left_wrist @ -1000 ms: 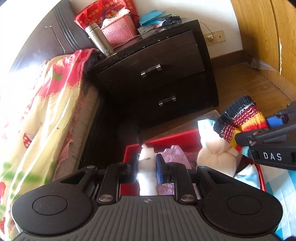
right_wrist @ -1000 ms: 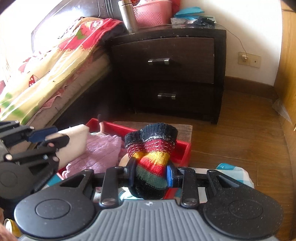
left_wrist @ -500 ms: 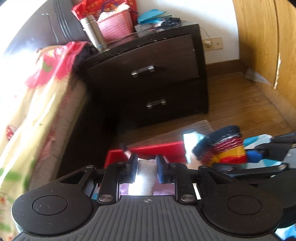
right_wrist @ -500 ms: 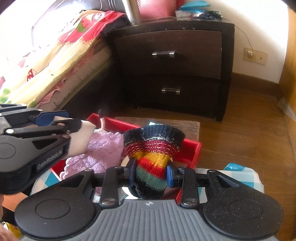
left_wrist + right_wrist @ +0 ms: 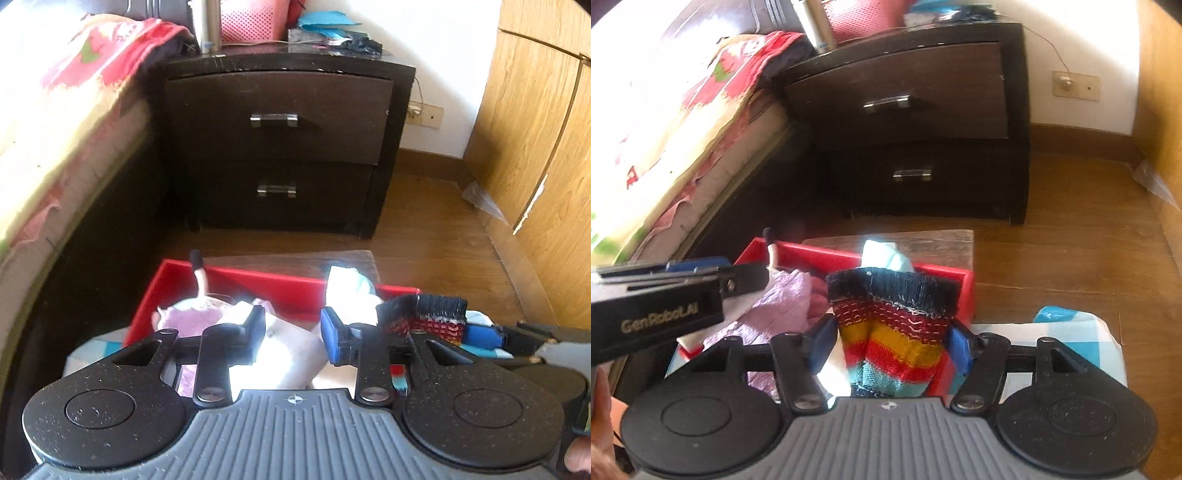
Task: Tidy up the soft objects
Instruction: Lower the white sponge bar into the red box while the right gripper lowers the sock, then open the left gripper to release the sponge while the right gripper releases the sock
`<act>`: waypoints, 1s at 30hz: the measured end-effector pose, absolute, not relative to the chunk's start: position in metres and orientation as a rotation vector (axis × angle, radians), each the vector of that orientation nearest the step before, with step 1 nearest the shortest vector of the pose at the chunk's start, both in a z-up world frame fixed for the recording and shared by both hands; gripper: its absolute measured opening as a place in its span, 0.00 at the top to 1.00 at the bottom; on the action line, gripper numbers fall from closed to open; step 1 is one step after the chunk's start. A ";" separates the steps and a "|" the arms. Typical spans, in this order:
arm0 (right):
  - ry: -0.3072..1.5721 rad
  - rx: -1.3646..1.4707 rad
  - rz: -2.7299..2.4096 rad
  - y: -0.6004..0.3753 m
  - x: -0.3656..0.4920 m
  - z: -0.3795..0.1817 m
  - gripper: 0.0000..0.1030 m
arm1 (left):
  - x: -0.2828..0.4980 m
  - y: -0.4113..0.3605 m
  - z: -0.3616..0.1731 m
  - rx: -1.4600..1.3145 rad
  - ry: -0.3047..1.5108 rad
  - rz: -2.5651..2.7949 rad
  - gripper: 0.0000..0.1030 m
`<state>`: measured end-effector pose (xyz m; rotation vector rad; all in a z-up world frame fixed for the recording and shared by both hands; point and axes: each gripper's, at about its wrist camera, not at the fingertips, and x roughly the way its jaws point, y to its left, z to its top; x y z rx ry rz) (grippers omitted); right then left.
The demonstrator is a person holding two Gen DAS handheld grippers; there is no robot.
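Observation:
A red box [image 5: 229, 280] [image 5: 812, 254] stands on the floor holding soft items, among them a purple knit [image 5: 195, 317] [image 5: 783, 302]. My left gripper [image 5: 293, 339] hangs over the box, its jaws opening, with a white soft item [image 5: 291, 358] lying loose between the pads. My right gripper [image 5: 892, 345] is at the box's right end, jaws also opening around a rainbow-striped knit sock [image 5: 897, 332] [image 5: 436, 317] that stands upright between them. A white and pale blue piece [image 5: 347, 284] [image 5: 882, 254] leans on the box's far wall. The left gripper [image 5: 738, 273] shows at the left of the right wrist view.
A dark two-drawer nightstand [image 5: 280, 122] stands just behind the box, with a steel flask and a pink basket [image 5: 251, 22] on top. A bed [image 5: 55, 110] runs along the left, a wooden wardrobe [image 5: 535, 129] along the right. A blue-checked cloth [image 5: 1071, 332] lies under the box.
Both pairs of jaws have widened: the left let go of the white item and rolled, the right loosened on the striped sock, which has sunk lower into the box.

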<state>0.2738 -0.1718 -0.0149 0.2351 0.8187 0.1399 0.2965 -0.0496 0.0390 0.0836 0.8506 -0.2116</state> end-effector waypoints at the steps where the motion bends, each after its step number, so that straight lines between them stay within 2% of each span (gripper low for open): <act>1: 0.816 0.236 0.133 -0.172 0.274 -0.015 0.61 | 0.296 -0.051 0.038 0.081 0.849 -0.202 0.67; 7: 0.806 0.230 0.116 -0.168 0.277 -0.017 0.61 | 0.303 -0.049 0.041 0.053 0.829 -0.133 0.64; 11: 0.812 0.250 0.130 -0.162 0.285 -0.019 0.61 | 0.311 -0.039 0.046 -0.033 0.825 -0.106 0.58; 15: 0.791 0.251 0.111 -0.162 0.286 -0.017 0.56 | 0.316 -0.032 0.047 -0.111 0.822 -0.144 0.58; 25: 0.775 0.307 0.141 -0.163 0.285 -0.011 0.53 | 0.305 -0.018 0.056 -0.110 0.815 -0.126 0.57; 28: 0.750 0.221 0.124 -0.154 0.280 -0.005 0.46 | 0.299 -0.012 0.059 -0.109 0.817 -0.122 0.57; 30: 0.750 0.219 0.106 -0.154 0.277 -0.003 0.44 | 0.294 -0.012 0.059 -0.094 0.826 -0.135 0.57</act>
